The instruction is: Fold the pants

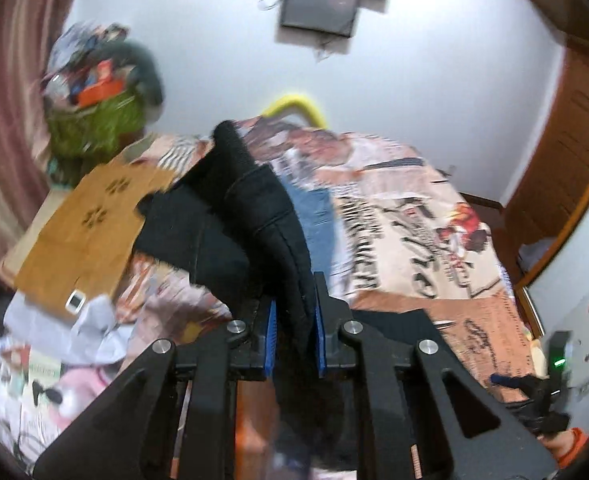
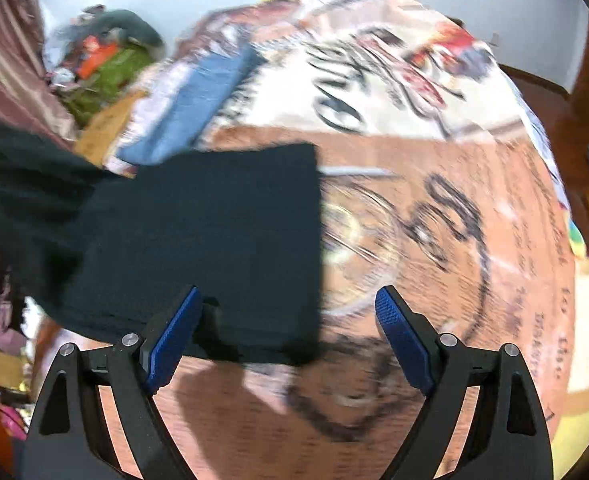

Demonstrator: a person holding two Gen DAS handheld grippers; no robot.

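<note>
The black pants point(image 1: 230, 220) lie on a bed with a printed orange and white cover. My left gripper point(image 1: 294, 320) is shut on a thick fold of the black pants and holds it raised above the bed. In the right wrist view the pants point(image 2: 214, 240) show as a flat black rectangle on the cover, trailing up to the left. My right gripper point(image 2: 286, 320) is open and empty, its blue pads spread wide just at the near edge of the black cloth.
A folded blue garment point(image 1: 316, 220) lies beyond the pants, also in the right wrist view point(image 2: 198, 100). A brown cardboard sheet point(image 1: 86, 228) and a heaped green basket point(image 1: 94, 120) sit at the left. A wooden door point(image 1: 566, 168) stands at the right.
</note>
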